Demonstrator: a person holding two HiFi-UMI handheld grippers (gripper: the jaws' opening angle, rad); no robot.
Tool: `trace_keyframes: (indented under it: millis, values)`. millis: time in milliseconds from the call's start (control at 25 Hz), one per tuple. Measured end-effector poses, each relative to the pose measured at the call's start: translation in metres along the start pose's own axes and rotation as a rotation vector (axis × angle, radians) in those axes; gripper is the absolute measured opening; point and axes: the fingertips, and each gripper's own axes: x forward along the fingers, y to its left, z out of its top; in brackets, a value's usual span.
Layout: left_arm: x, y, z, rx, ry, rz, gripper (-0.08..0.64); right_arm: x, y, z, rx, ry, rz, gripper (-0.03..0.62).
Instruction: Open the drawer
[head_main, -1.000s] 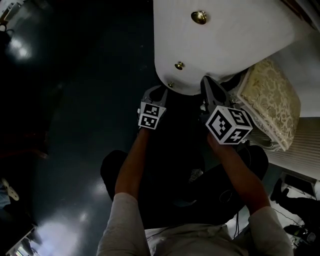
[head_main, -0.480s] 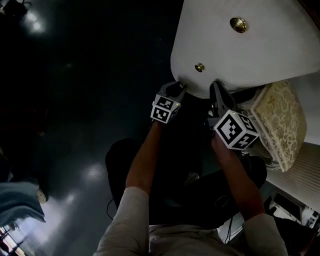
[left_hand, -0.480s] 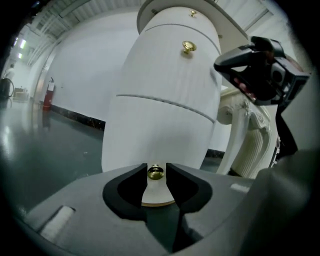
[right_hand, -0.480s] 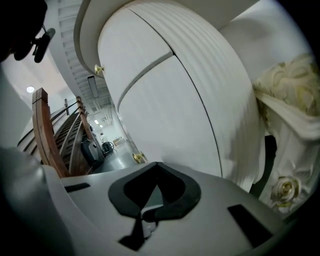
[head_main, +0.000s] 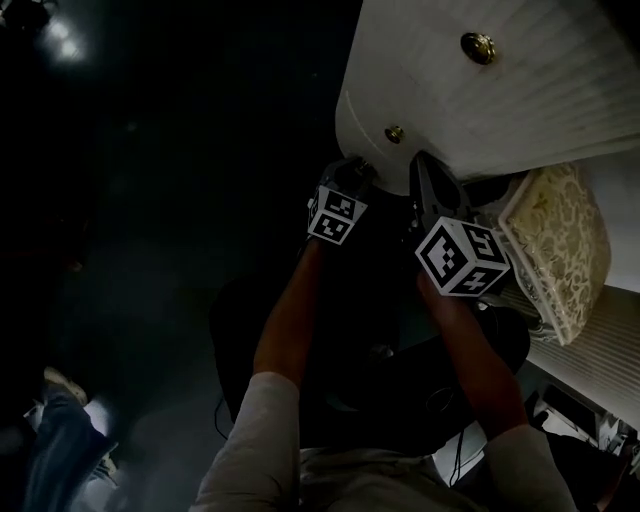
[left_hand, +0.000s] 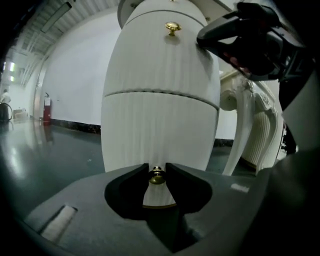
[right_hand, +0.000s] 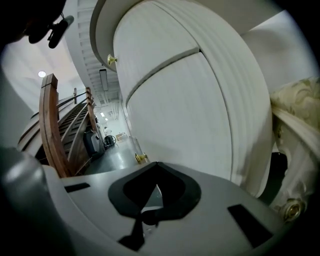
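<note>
The left tongs (left_hand: 157, 169) are clamped on a small brass knob (left_hand: 157, 176); the knob sits right between the two dark pads, pinched from both sides, at the very foot of a white ribbed cabinet (head_main: 500, 100); this knob belongs to the lowest drawer (left_hand: 160, 130), whose curved front rises straight ahead of the tongs up to a thin dark seam; along that seam the front looks level with the panel above, and whether it has been drawn out at all cannot be told.

In the head view the left tongs reach the cabinet's lower left edge, with the marker cube nearer the person; a middle knob (head_main: 395, 133) shows just above and to the right of them, and a top knob (head_main: 478, 46) higher again, both untouched.

The right tongs (right_hand: 156, 175) are closed tip to tip with nothing between them; they are held just beside the cabinet's lower right side, close to its curved front but on no knob; from the left gripper view their dark tip appears to rest against the white surface, up and to the right of the held knob.

A cream patterned cushion (head_main: 560, 240) lies to the right of the cabinet, near the right tongs; the floor (head_main: 150, 250) is dark and glossy.
</note>
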Motion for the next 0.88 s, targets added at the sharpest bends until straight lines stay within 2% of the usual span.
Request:
trace_keyframes:
  millis: [240, 360, 560, 760, 880]
  values:
    - [0.002, 0.000, -0.002, -0.039, -0.025, 0.003, 0.110, 0.001, -0.003, -0.003, 0.025, 0.011, 0.001, 0.015]
    - [-0.001, -0.001, -0.006, -0.030, -0.013, -0.005, 0.107, 0.001, 0.000, -0.001, 0.006, 0.001, 0.001, 0.015]
    - [-0.004, -0.002, -0.003, -0.017, -0.011, -0.017, 0.106, -0.001, -0.002, -0.001, 0.028, 0.005, 0.001, 0.015]
    - [-0.020, -0.003, -0.009, -0.036, -0.014, -0.060, 0.104, -0.001, -0.003, 0.001, 0.057, 0.009, 0.005, 0.015]
    - [-0.031, -0.004, -0.015, 0.001, 0.006, -0.077, 0.104, 0.000, -0.003, 0.002, 0.096, 0.002, 0.002, 0.015]
